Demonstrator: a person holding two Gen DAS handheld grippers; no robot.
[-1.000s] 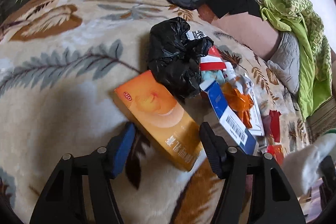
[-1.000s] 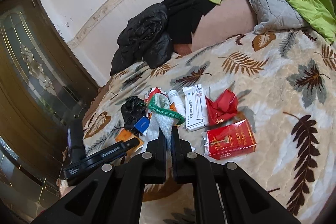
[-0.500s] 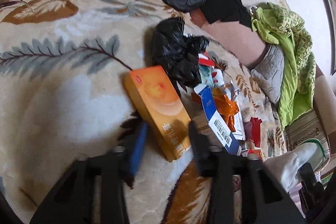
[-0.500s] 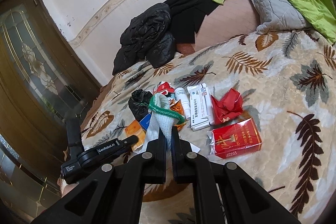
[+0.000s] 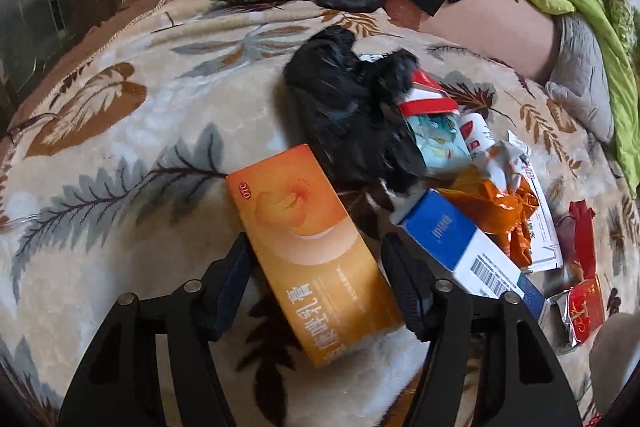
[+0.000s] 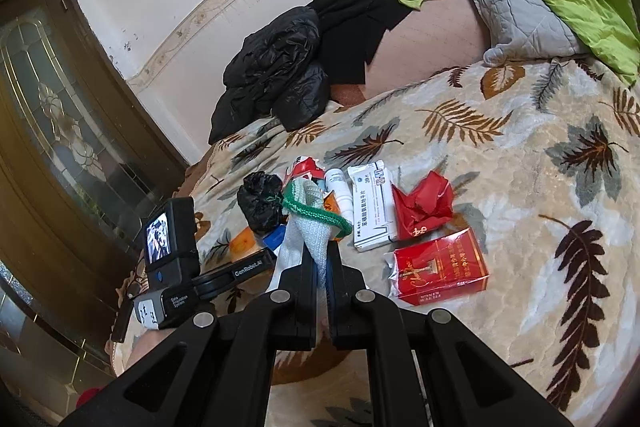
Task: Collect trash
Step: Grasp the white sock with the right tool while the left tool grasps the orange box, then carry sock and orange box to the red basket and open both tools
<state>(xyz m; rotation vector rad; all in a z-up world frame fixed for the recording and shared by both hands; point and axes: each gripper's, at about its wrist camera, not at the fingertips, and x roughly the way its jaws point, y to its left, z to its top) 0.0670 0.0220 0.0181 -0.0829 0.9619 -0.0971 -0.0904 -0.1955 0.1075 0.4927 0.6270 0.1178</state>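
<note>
The orange box [image 5: 316, 259] lies on the bed's leaf-print blanket [image 5: 120, 187], between the opening, untouching fingers of the left claw [image 5: 320, 279], beside a black bag [image 5: 344, 115] and blue box [image 5: 460, 247], while the right claw [image 6: 320, 263] stays clamped on a white knitted bag [image 6: 308, 219].

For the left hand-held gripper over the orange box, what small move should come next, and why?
Probably close it on the orange box. The left hand-held gripper straddles the box and its jaws are opening, pads not yet pressing. The right hand-held gripper holds the white bag.
</note>
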